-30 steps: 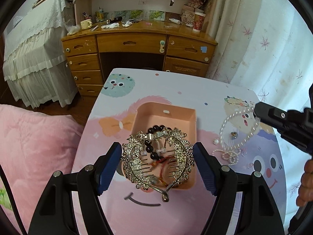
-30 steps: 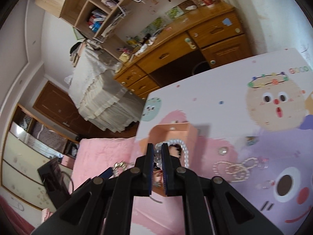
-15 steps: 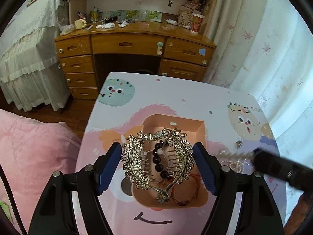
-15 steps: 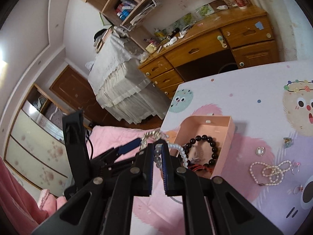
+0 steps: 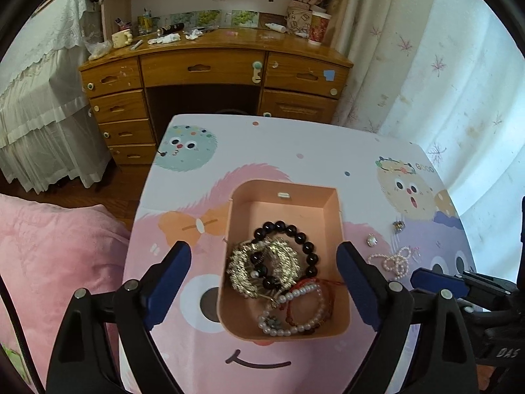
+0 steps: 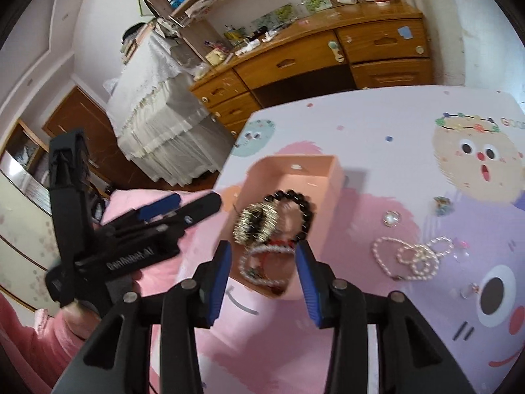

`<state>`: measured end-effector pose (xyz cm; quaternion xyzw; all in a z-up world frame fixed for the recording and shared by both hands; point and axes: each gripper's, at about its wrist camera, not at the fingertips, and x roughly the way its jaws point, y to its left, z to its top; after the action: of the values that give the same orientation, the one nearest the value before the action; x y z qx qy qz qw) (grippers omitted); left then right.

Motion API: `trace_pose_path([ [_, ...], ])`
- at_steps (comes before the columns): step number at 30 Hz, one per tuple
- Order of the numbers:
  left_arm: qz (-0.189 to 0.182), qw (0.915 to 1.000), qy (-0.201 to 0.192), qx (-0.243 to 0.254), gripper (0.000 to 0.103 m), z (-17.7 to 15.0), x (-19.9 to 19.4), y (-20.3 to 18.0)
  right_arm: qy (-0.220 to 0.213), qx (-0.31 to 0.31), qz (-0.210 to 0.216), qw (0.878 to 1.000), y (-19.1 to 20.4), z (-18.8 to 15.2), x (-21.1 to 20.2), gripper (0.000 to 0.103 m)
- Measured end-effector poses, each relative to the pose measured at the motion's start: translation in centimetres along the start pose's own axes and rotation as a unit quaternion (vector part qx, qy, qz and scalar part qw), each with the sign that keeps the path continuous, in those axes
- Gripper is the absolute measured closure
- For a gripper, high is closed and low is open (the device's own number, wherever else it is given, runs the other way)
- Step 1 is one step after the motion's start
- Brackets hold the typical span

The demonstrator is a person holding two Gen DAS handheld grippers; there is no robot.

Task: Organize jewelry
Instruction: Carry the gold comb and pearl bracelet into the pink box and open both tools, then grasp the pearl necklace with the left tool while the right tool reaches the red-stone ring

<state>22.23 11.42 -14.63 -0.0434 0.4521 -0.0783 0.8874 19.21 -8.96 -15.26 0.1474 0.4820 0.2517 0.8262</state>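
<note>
I see my left gripper spread wide and empty, my right gripper likewise, both above the peach box; gold tiara inside, pearl strand at three o'clock.

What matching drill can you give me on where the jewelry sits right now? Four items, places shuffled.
Items:
1. gold rhinestone tiara
2. black bead bracelet
3. long white pearl necklace
4. round pearl stud

Places:
A. heaped on the table, right of the peach box
B. alone on the table, beyond the heap
C. in the box, over the dark beads
D. in the box, partly covered

Pairs: 1-C, 2-D, 3-A, 4-B
</note>
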Motion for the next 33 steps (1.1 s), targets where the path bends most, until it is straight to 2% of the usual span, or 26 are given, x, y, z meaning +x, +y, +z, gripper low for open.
trace_pose_path([
  [2,-0.007,0.9999,0.007,-0.005,0.014,-0.5,-0.2,-0.3,0.009,-0.007,-0.023,1.000,-0.4,-0.6,0.0,0.058],
  [5,-0.034,0.9987,0.024,-0.029,0.014,-1.8,-0.4,-0.7,0.029,-0.038,-0.074,0.996,-0.8,-1.6,0.1,0.044],
  [6,-0.040,0.9980,0.034,-0.034,0.014,-2.3,-0.3,-0.9,0.038,-0.054,-0.093,0.994,-0.9,-2.0,0.2,0.043],
  [8,-0.039,0.9969,0.060,-0.034,0.014,-3.2,0.0,-1.7,0.060,-0.085,-0.127,0.986,-1.2,-2.8,0.5,0.042],
  [13,-0.032,0.9948,0.096,0.006,0.014,-5.8,0.1,-4.4,0.083,-0.126,-0.164,0.975,-2.5,-4.2,0.1,0.042],
  [16,-0.046,0.9920,0.117,0.008,0.014,-7.0,0.5,-6.0,0.098,-0.169,-0.202,0.960,-3.5,-5.1,-0.1,0.041],
  [19,-0.051,0.9916,0.119,0.008,0.014,-7.2,0.8,-7.6,0.119,-0.210,-0.230,0.943,-4.4,-5.9,-0.1,0.040],
  [20,-0.055,0.9915,0.118,0.006,0.014,-7.3,1.0,-8.4,0.122,-0.215,-0.232,0.941,-4.8,-6.0,-0.2,0.040],
  [23,-0.063,0.9913,0.116,0.005,0.014,-7.2,1.5,-10.2,0.118,-0.224,-0.226,0.941,-6.2,-6.5,-0.7,0.040],
  [28,-0.054,0.9919,0.114,0.012,0.014,-6.6,2.9,-13.7,0.111,-0.243,-0.240,0.934,-8.5,-7.3,-1.3,0.040],
  [33,-0.029,0.9944,0.100,0.021,0.014,-5.5,5.0,-16.3,0.080,-0.196,-0.214,0.954,-11.7,-7.0,-2.0,0.040],
])
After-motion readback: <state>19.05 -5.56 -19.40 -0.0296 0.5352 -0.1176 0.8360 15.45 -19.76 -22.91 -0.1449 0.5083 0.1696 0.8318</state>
